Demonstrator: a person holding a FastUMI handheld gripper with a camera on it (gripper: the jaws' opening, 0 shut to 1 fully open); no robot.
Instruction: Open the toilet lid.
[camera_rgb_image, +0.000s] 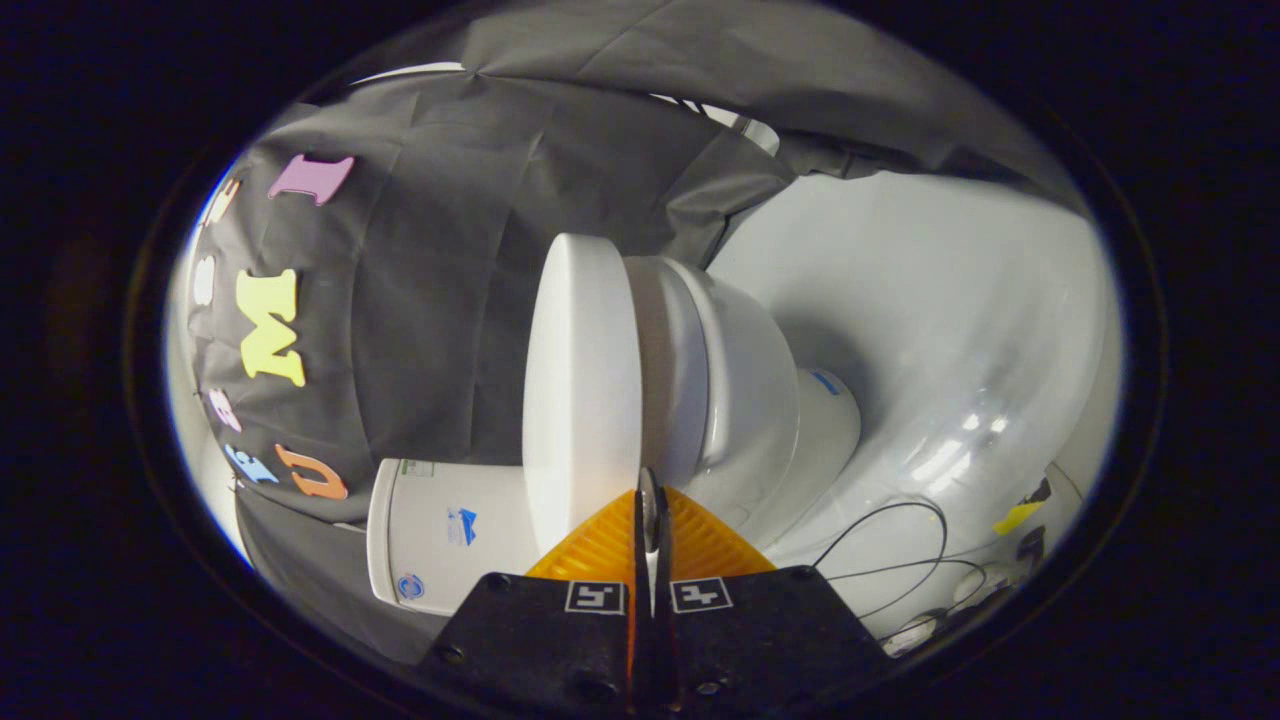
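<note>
Gripper view, rolled on its side, so the whole toilet (700, 400) appears turned sideways against the white floor (950, 300). Gripper (648, 500) at the near end of the lid (580, 390), its two fingers (600, 545) drawn together until just a thin slit is left — a sliver of the lid's rim seems caught in that slit, though whether both pads actually press on it cannot be told from here. Lid seen edge-on as a broad white oval slab, just ahead of the fingers and stretching away beyond them. Already lifted a little off the seat (690, 370), with a dark wedge of shadow between the two, narrow at the fingertips and wider farther off. Bowl (770, 420) on the far side of the seat, its base touching the floor. Tank (440, 535) beside the lid on the opposite side, near the fingers, carrying small stickers. Black cloth wall (450, 300) behind the tank and lid. Thin black cables (900, 545) looping over the floor beside the bowl's base — a yellow tag (1018, 517) lying farther along, well apart from the toilet.
</note>
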